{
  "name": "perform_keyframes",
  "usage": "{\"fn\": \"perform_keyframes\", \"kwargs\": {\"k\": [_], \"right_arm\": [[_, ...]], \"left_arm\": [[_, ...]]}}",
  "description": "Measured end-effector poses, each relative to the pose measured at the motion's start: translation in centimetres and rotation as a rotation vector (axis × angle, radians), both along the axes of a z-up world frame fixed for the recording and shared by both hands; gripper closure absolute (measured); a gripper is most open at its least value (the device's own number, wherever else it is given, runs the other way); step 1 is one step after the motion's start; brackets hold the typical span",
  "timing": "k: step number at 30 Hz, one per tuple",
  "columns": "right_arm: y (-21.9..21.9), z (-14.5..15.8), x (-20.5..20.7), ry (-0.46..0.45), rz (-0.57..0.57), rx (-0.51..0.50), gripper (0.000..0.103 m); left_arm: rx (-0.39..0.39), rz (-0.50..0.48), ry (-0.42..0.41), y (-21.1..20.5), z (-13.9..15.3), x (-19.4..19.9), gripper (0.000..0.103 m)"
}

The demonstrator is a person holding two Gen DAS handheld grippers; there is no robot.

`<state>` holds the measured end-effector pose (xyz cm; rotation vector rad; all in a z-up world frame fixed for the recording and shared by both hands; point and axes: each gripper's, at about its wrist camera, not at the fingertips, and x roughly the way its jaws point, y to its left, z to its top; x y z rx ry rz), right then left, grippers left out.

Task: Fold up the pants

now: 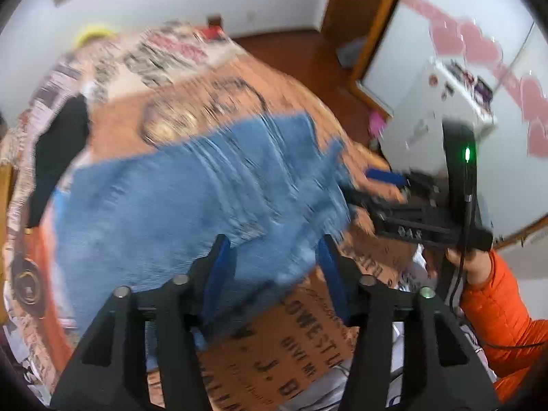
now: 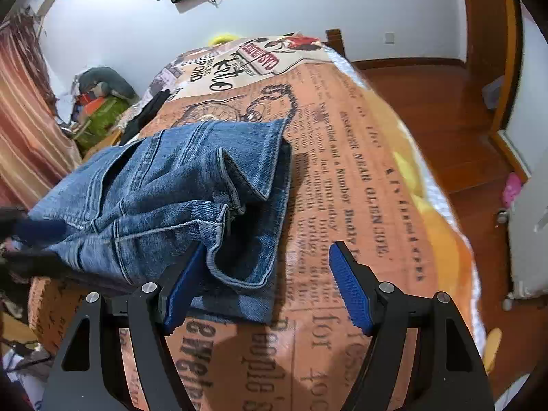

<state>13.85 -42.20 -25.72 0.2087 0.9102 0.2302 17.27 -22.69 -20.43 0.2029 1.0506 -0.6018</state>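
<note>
Blue jeans [image 2: 164, 185] lie folded into a thick bundle on a bed with an orange newspaper-print blanket [image 2: 342, 178]; the hem ends sit on top toward me. The left wrist view is blurred; there the jeans [image 1: 171, 185] fill the middle. My left gripper [image 1: 272, 250] hangs over their near edge with its jaws apart and nothing pressed between the pads. My right gripper [image 2: 267, 257] stands open at the jeans' near right corner, its left pad [image 2: 181, 284] beside the hem. In the left wrist view the right gripper [image 1: 376, 186] sits at the jeans' right edge.
A black garment [image 1: 58, 150] lies on the bed's far left. A white cabinet [image 1: 428, 126] stands right of the bed, over a wooden floor [image 2: 428, 102]. An orange sleeve [image 1: 496, 308] holds the right gripper. A striped curtain [image 2: 24, 120] and clutter are at the left.
</note>
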Motion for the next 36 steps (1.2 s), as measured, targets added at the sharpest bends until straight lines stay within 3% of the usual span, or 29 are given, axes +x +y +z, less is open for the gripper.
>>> {"fn": "perform_keyframes", "kwargs": {"k": [5,9,16,18,22,25,31,36], "right_arm": [[0.0,1.3,-2.1,-0.017,0.016,0.007,0.032],[0.6,2.0,-3.2,-0.022,0.032,0.019,0.031],[3.0,1.4,-2.8,0.001,0.067,0.018,0.031],[3.7,0.7,-2.5,0.028,0.084,0.019,0.031],[5.0,-0.6,-1.8,0.068,0.11,0.015,0.031],[5.8,-1.6,-0.5,0.093,0.123,0.003,0.03],[5.7,-1.9,3.3,0.112,0.12,-0.044,0.028],[6.8,-1.8,6.9,0.088,0.152,-0.124,0.033]], "left_arm": [[0.0,0.109,-0.138,3.9,3.4,1.7,0.031],[0.03,0.199,-0.181,6.6,3.6,5.7,0.03],[0.167,0.292,-0.141,9.4,-1.2,16.2,0.029],[0.2,0.295,-0.109,9.7,-3.0,18.2,0.029],[0.337,0.269,-0.06,9.9,-7.6,21.4,0.029],[0.37,0.223,0.002,10.2,-10.4,21.7,0.028],[0.341,0.143,-0.003,12.4,-10.1,18.9,0.028],[0.331,0.14,-0.021,15.9,-8.8,14.5,0.028]]}}
